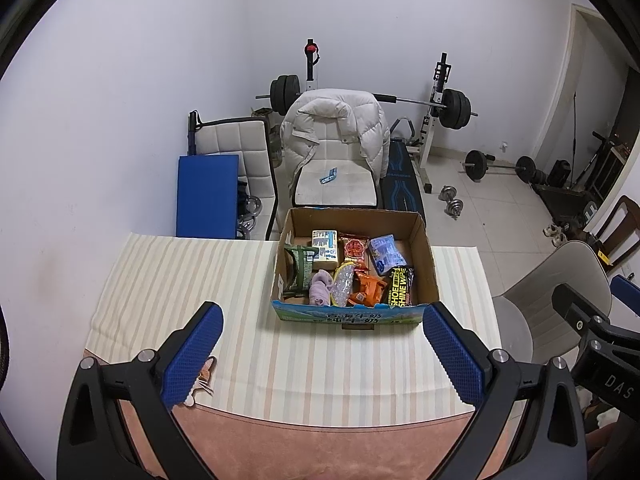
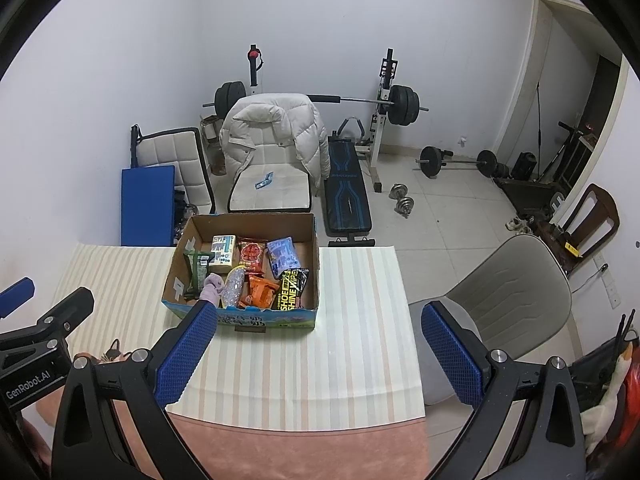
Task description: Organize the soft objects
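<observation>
Striped cloth-covered table (image 1: 200, 272); open brown cardboard box (image 1: 427, 256) of soft packets ahead. My left gripper (image 1: 320, 356), right gripper (image 2: 316, 354) both spread wide, empty. Descend straight, pinch lilac cloth bundle (image 1: 321, 285) mid-body.

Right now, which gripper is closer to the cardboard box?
Left, only slightly. The left gripper faces the cardboard box squarely; the right gripper sits off to its right. Both are open, short of it.

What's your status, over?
Left gripper and right gripper open, empty, above striped tablecloth. Cardboard box ahead, holding packets and a purple sock. Path to box clear.
</observation>
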Available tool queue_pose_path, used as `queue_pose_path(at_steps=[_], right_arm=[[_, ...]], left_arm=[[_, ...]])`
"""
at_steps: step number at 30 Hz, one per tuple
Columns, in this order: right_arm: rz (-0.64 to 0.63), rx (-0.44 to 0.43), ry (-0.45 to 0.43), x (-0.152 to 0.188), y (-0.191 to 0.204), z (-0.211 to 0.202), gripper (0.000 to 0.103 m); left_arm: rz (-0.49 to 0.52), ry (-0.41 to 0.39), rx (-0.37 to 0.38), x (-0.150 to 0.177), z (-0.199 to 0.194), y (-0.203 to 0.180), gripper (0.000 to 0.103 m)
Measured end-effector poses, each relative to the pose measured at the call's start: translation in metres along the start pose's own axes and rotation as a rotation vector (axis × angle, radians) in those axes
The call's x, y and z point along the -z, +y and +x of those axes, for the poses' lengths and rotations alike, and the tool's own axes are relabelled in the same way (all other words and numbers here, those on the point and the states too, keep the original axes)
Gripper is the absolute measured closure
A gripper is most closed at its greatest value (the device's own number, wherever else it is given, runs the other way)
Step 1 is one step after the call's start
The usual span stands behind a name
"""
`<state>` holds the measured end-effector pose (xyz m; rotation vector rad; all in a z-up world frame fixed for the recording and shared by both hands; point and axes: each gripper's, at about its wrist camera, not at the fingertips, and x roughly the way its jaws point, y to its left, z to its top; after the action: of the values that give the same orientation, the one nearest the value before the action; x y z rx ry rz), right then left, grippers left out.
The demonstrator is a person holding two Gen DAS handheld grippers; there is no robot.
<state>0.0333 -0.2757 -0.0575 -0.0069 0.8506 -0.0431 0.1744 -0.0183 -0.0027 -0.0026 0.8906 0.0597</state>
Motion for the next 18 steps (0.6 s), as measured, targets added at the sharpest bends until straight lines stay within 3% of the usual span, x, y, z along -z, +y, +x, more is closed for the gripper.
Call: queue_pose_path(at_steps=[18], right_arm=[[-0.005, -0.001, -0.004, -0.0089, -0.0008, -0.0027, 0.0]], left_arm=[[-0.003, -0.002, -0.002, -0.0016, 0.0003, -0.0044, 0.0]])
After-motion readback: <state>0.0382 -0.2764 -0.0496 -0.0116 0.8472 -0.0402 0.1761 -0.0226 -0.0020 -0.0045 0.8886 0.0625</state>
